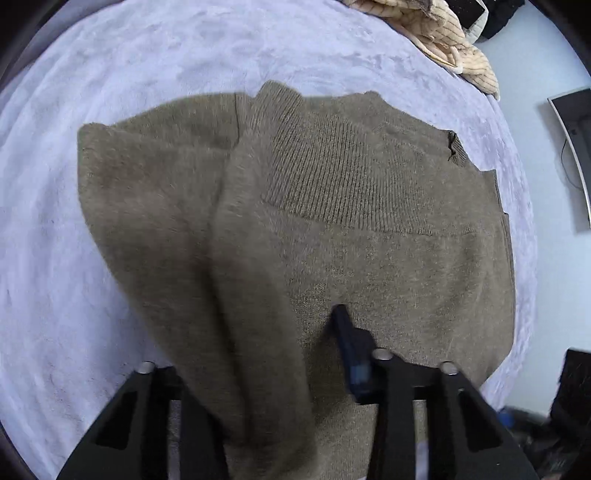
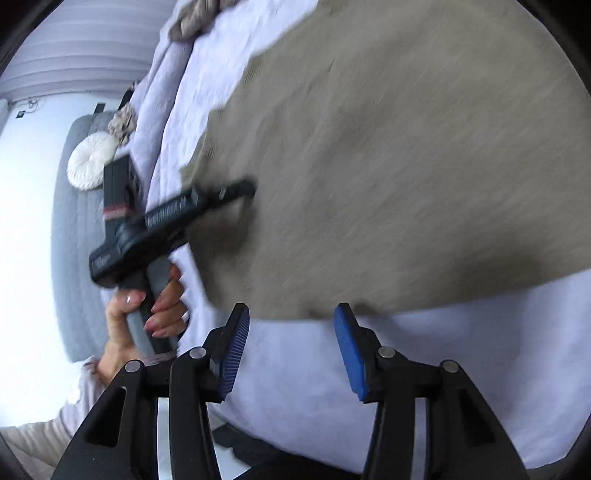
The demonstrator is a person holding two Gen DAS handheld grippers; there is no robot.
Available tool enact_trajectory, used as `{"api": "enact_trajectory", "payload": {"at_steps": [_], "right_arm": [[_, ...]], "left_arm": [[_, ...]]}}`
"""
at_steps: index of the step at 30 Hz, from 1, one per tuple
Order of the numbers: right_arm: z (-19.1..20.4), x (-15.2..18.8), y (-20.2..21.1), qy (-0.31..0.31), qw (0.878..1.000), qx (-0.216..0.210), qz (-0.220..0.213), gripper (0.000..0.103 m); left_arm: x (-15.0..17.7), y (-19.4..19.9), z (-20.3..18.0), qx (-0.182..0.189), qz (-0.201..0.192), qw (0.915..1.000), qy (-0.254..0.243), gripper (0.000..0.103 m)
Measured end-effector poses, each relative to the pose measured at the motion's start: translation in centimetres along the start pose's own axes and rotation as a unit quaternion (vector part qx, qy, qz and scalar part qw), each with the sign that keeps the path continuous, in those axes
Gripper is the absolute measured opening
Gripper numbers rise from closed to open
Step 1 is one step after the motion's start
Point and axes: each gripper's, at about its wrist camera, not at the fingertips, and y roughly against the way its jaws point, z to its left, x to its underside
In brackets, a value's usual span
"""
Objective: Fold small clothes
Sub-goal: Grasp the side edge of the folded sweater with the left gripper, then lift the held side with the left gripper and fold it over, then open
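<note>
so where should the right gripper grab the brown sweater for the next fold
Probably the near hem edge of the brown sweater: it lies flat on the lilac blanket just ahead of the open right gripper. Come in low from the bare near side, one finger sliding under the edge.

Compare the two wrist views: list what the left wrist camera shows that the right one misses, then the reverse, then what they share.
Left wrist only: the sweater's ribbed band, a beige striped garment at the bed's far edge, and a fold of knit between the left gripper's jaws.
Right wrist only: the person's hand on the left gripper's handle, a round white cushion, and the right gripper open over bare cover.
Both: the olive-brown sweater lying on the lavender bed cover.
</note>
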Motion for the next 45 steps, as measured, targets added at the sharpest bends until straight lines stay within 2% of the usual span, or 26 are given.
{"api": "enact_trajectory", "payload": {"at_steps": [1, 2, 4, 6, 8, 10, 14, 17, 21, 23, 25, 27, 28, 29, 30, 32, 35, 36, 37, 38, 39, 40, 42, 45], "right_arm": [[-0.3, -0.5, 0.8, 0.01, 0.999, 0.028, -0.016, 0.015], [-1.0, -0.7, 1.3, 0.023, 0.997, 0.068, -0.024, 0.006], [-2.1, -1.2, 1.4, 0.06, 0.986, 0.15, -0.032, 0.006], [-4.2, -1.1, 0.4, 0.057, 0.983, 0.173, -0.006, 0.006], [-6.9, -0.5, 0.3, 0.006, 0.993, 0.118, 0.001, 0.006], [-8.2, 0.0, 0.9, -0.016, 0.997, 0.081, -0.009, 0.005], [-10.4, 0.6, 1.7, -0.058, 0.998, 0.033, -0.013, 0.005], [-10.9, 0.9, 2.1, -0.068, 0.998, 0.013, -0.011, 0.006], [-12.7, 1.8, 2.3, -0.101, 0.994, -0.025, -0.01, 0.006], [-13.9, 2.2, 2.2, -0.125, 0.991, -0.043, -0.008, 0.006], [-14.8, 2.5, 2.3, -0.142, 0.988, -0.054, -0.004, 0.006], [-15.8, 2.9, 2.8, -0.153, 0.987, -0.057, -0.001, 0.006], [-16.2, 3.1, 3.4, -0.159, 0.985, -0.062, -0.005, 0.006], [-16.4, 3.2, 4.0, -0.162, 0.985, -0.063, -0.012, 0.006], [-16.8, 3.3, 5.0, -0.165, 0.984, -0.064, -0.026, 0.007], [-17.8, 3.2, 7.5, -0.17, 0.981, -0.068, -0.065, 0.01], [-19.3, 2.3, 10.0, -0.183, 0.973, -0.096, -0.106, 0.01], [-19.6, 1.9, 10.1, -0.188, 0.97, -0.106, -0.111, 0.012], [-19.9, 1.3, 10.1, -0.194, 0.967, -0.12, -0.116, 0.015], [-20.1, 1.0, 10.1, -0.2, 0.963, -0.133, -0.119, 0.018], [-20.6, 0.5, 10.1, -0.209, 0.958, -0.154, -0.125, 0.025], [-20.5, 0.2, 9.5, -0.217, 0.953, -0.17, -0.129, 0.041], [-20.1, -0.9, 8.9, -0.238, 0.939, -0.206, -0.14, 0.057], [-20.6, -1.4, 8.3, -0.271, 0.912, -0.265, -0.156, 0.057]], "left_arm": [[0.0, 0.3, -0.3, -0.011, -0.006, 0.9999, -0.007, 0.02], [0.0, 0.7, -0.6, -0.017, -0.011, 0.9997, -0.013, 0.019], [0.2, 1.7, -1.2, -0.015, -0.023, 0.9995, -0.012, 0.018], [0.5, 3.2, -2.0, 0.001, -0.04, 0.9991, -0.011, 0.017], [0.6, 5.0, -3.7, 0.027, -0.062, 0.9976, -0.019, 0.017], [0.5, 6.6, -6.3, 0.039, -0.079, 0.9953, -0.038, 0.017], [-0.8, 7.7, -13.0, 0.069, -0.095, 0.9902, -0.075, 0.017], [-1.8, 6.1, -18.6, 0.074, -0.096, 0.9862, -0.114, 0.017], [-2.1, 0.5, -25.6, 0.038, -0.067, 0.9833, -0.165, 0.017], [-1.6, -3.4, -28.2, -0.016, -0.041, 0.9792, -0.198, 0.017], [-0.5, -6.9, -29.8, -0.07, -0.022, 0.9694, -0.234, 0.018], [0.6, -7.6, -30.8, -0.1, -0.037, 0.9577, -0.267, 0.023], [1.0, -7.6, -31.3, -0.109, -0.038, 0.9524, -0.282, 0.034], [1.2, -7.5, -31.5, -0.11, -0.038, 0.9506, -0.288, 0.046], [1.5, -7.2, -31.7, -0.108, -0.036, 0.9501, -0.291, 0.052], [1.8, -6.0, -31.9, -0.103, -0.047, 0.95, -0.291, 0.054], [2.0, -3.6, -32.2, -0.091, -0.083, 0.9481, -0.293, 0.054], [2.1, -2.9, -32.2, -0.088, -0.094, 0.9481, -0.291, 0.057], [1.9, -2.3, -32.1, -0.085, -0.099, 0.9491, -0.287, 0.065], [1.9, -1.5, -32.0, -0.078, -0.107, 0.9506, -0.281, 0.065], [1.7, -0.9, -31.7, -0.073, -0.114, 0.9522, -0.274, 0.065], [1.5, -0.1, -31.2, -0.07, -0.122, 0.9544, -0.263, 0.065], [1.0, 1.0, -29.8, -0.072, -0.135, 0.96, -0.234, 0.065], [-0.2, 2.4, -26.4, -0.098, -0.161, 0.9674, -0.169, 0.065]]}}
